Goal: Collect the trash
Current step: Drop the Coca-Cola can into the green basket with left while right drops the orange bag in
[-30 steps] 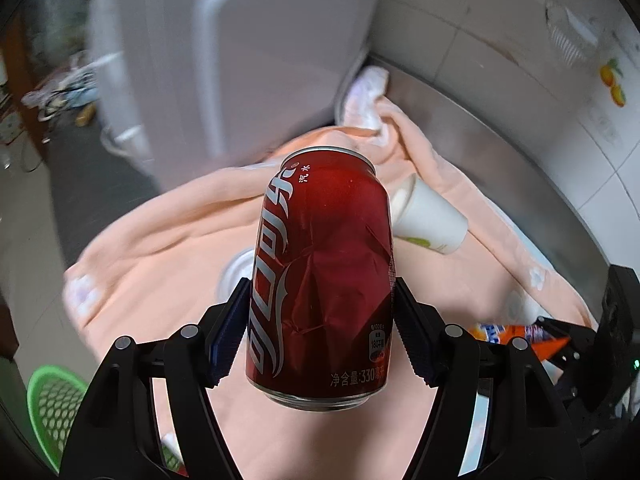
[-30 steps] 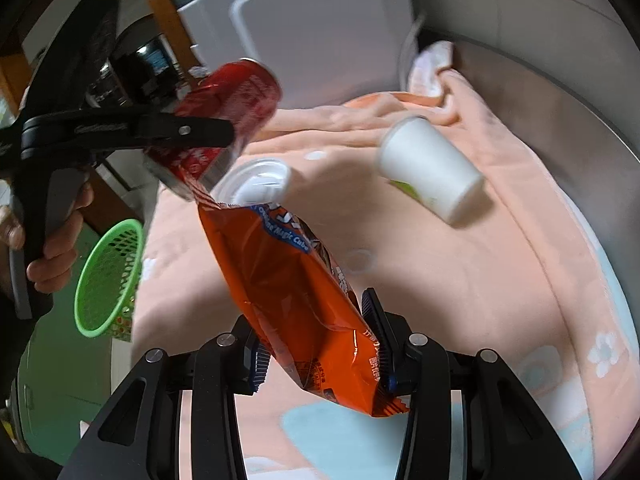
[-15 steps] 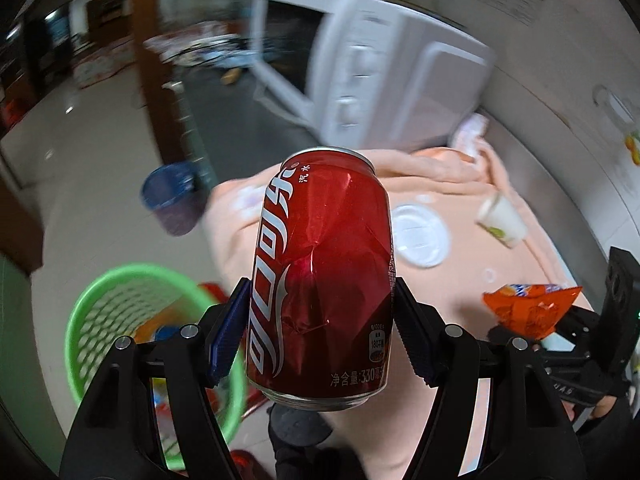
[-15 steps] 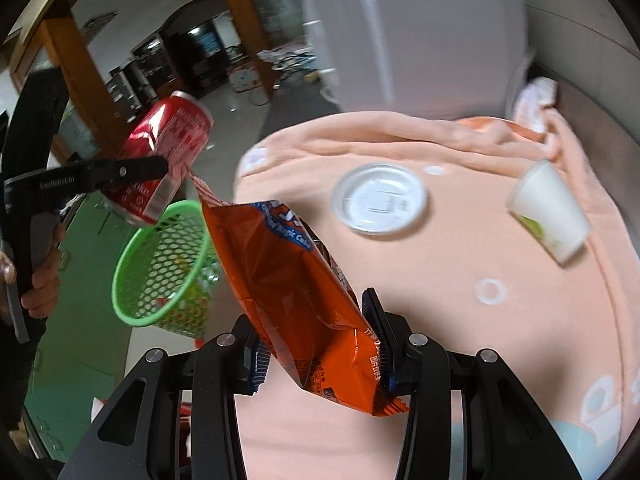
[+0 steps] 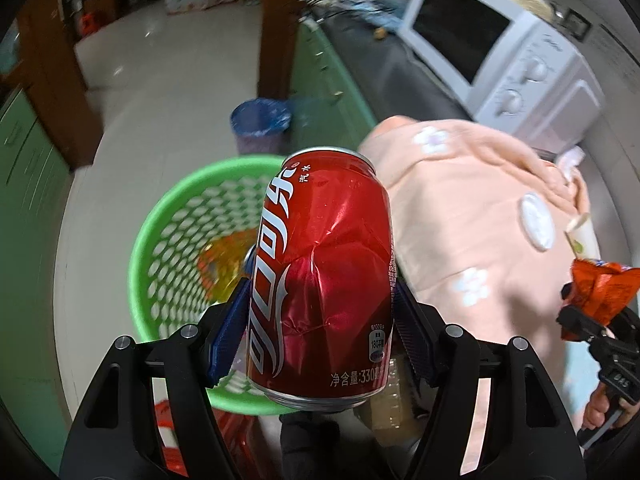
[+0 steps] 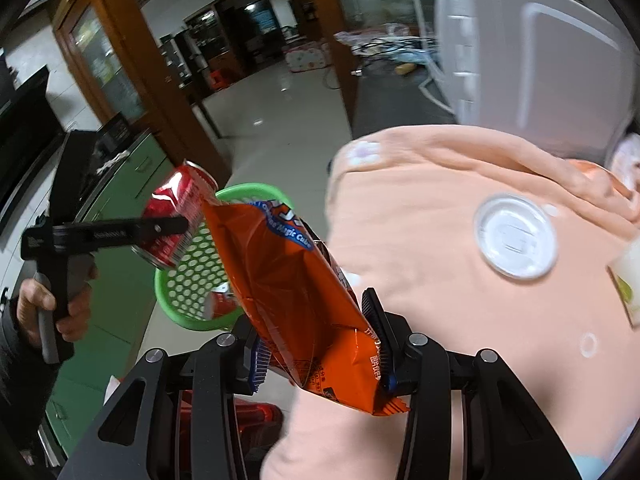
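Left gripper (image 5: 322, 334) clamped on a dented red soda can (image 5: 324, 276), blue pads pressing both sides, can upright between them. Hanging over the green mesh basket (image 5: 172, 236) on the pale floor, off the near end of the worktop. Inside the basket, a yellowish wrapper (image 5: 224, 260); other bits too blurred to tell. Beyond it, a small blue-lined bin (image 5: 260, 124) by the green cabinets.

Right gripper (image 6: 318, 336) pinched tight on an orange snack bag (image 6: 288, 292), bag standing up and leaning left from the jaws, its lower corner poking out below them. Held at the worktop's left edge, above the peach towel (image 6: 460, 320) spread over the worktop. From this side, can and left gripper seen at left over the basket rim, a hand (image 6: 60, 304) wrapped round the handle.

On the towel, well apart from both grippers: a white plastic lid (image 6: 516, 236) lying flat, and just right of it a paper cup (image 6: 628, 276) on its side near the far right edge. White microwave (image 5: 496, 52) at the far end of the worktop.
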### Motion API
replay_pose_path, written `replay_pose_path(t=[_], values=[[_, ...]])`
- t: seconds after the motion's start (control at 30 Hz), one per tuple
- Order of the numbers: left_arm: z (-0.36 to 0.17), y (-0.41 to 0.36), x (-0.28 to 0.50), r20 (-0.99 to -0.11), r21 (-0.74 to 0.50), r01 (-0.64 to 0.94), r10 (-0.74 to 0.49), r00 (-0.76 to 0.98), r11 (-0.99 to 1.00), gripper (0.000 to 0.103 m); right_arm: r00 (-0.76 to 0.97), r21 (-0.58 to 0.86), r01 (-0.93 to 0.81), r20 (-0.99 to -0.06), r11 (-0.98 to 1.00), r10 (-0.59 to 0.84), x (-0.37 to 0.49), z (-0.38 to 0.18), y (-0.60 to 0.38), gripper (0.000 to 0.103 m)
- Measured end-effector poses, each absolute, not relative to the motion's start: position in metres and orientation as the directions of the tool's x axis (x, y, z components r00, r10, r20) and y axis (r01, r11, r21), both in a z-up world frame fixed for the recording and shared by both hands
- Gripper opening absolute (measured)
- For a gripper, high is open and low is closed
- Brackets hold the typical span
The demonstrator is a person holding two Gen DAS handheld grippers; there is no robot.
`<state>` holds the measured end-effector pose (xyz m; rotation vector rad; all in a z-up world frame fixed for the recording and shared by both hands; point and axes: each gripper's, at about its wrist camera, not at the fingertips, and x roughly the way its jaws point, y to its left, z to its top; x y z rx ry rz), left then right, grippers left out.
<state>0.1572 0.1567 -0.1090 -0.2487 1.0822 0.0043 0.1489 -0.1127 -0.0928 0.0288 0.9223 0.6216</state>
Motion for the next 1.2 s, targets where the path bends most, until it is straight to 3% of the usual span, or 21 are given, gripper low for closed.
replay_pose_path(t=[0.2,0.5,0.93,1.07,1.2], values=[[-0.127,0.183,0.146,-0.892,-0.207,-0.200,-0.100,0.442,0.958,0.069,0.404,0.293,-0.537,-0.734,0.791,0.546,0.158,-0.091,-0.071,0.041],[-0.134,0.210,0.136,-0.892,-0.237,-0.271,-0.099,0.442,0.933,0.083,0.354,0.314,-0.586,-0.730,0.747,0.584,0.169,-0.092,-0.020,0.041],[-0.129,0.236,0.117,-0.882,-0.278,-0.349,-0.094,0.461,0.895,0.089,0.286,0.343,-0.589,-0.759,0.732,0.585,0.191,-0.116,0.032,0.042],[-0.128,0.239,0.114,-0.881,-0.281,-0.358,-0.092,0.464,0.890,0.090,0.271,0.356,-0.586,-0.761,0.728,0.590,0.195,-0.123,0.044,0.059],[-0.126,0.243,0.113,-0.879,-0.290,-0.369,-0.092,0.468,0.883,0.090,0.258,0.375,-0.585,-0.755,0.719,0.603,0.196,-0.125,0.049,0.065]])
